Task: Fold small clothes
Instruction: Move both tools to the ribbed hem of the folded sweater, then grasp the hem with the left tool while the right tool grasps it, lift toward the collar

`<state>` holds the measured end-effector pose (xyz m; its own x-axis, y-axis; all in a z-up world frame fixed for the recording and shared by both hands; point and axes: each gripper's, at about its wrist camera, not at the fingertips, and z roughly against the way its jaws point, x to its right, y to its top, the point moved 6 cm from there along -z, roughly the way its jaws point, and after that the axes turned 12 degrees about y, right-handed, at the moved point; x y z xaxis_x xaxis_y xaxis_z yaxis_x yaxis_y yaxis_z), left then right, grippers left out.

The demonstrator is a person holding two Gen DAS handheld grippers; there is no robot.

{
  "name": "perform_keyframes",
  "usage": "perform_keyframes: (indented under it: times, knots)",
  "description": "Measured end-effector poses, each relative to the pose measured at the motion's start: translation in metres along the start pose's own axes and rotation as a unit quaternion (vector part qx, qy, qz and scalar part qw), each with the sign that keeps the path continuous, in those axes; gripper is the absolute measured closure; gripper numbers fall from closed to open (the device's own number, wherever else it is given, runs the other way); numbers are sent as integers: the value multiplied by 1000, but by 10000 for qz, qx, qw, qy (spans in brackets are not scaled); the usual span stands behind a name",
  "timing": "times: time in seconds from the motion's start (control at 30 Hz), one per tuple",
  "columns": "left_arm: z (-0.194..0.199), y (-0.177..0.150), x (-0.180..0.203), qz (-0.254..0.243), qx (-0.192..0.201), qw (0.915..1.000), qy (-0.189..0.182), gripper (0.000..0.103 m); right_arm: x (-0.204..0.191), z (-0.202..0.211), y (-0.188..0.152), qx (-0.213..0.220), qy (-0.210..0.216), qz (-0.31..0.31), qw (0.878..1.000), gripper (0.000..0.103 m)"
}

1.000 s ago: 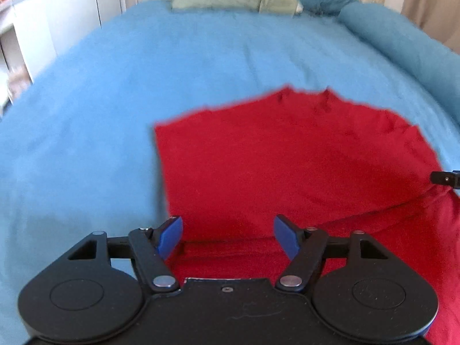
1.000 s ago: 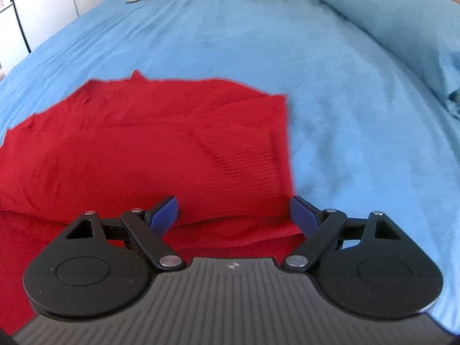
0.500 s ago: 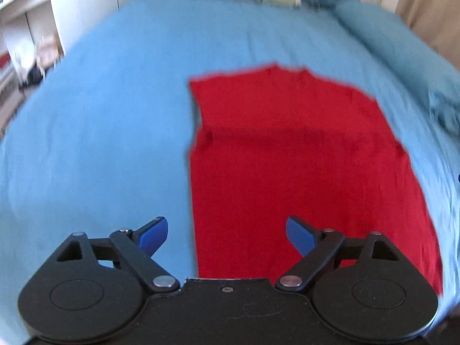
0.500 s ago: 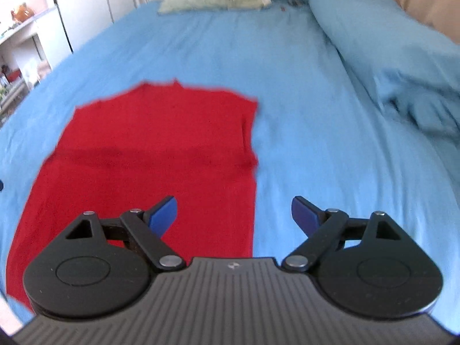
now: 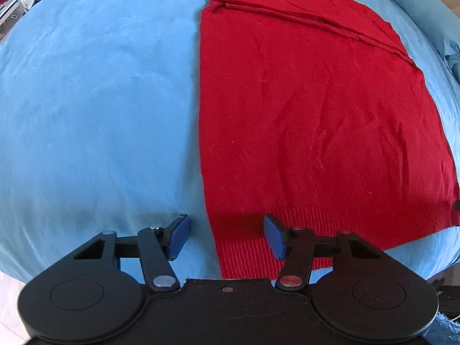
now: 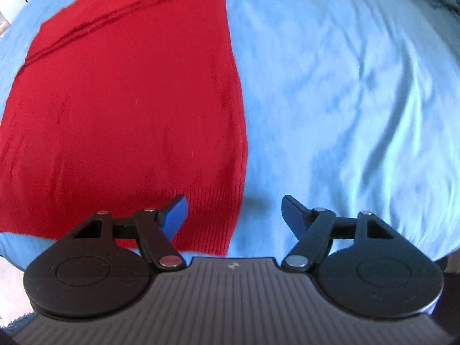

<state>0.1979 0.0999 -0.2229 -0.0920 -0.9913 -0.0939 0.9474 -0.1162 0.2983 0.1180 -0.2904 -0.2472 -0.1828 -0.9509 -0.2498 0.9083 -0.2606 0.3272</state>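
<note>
My left gripper (image 5: 227, 235) and right gripper (image 6: 234, 214) are closing, nothing pinched yet, over the ribbed bottom corners of the soft red knitted top (image 5: 316, 109) lying flat on the blue bed cover (image 5: 95, 92), so next I must pinch both corners and fold them up.

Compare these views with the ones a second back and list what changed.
Both grippers pulled back from the folded far part to the red sweater's ribbed hem. Left gripper and right gripper each straddle a hem corner, jaws closing, nothing gripped yet. The sweater stayed flat on the blue bedcover.
</note>
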Motion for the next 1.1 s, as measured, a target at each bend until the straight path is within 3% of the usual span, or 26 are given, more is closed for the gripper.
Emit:
perform_keyframes:
  times: [0.1,0.27,0.33,0.4,0.8,0.87,0.93,1.1]
  knots:
    - [3,-11,0,4,-14,10000,-24,49,-4,-10,-8,-161,91,49,9998,28]
    - [3,-14,2,8,-93,10000,-34,57,-6,-14,-8,-136,122,3,9998,33]
    - [2,-13,3,35,-105,9999,-50,61,-10,-12,-5,-169,182,58,9997,44]
    - [2,-14,1,179,-138,9997,-54,63,-16,-11,-7,-202,218,148,9994,49]
    - [7,-22,11,190,-265,9994,-84,93,-14,-14,-1,-254,240,157,9993,53]
    - [7,-21,10,150,-276,9995,-105,95,-10,-14,2,-270,251,171,9992,59]
    - [8,-18,11,119,-301,9994,-98,96,-7,-14,4,-299,309,172,9989,79]
    - [23,-4,9,252,-253,9993,-70,98,-5,2,15,-223,423,160,9987,81]
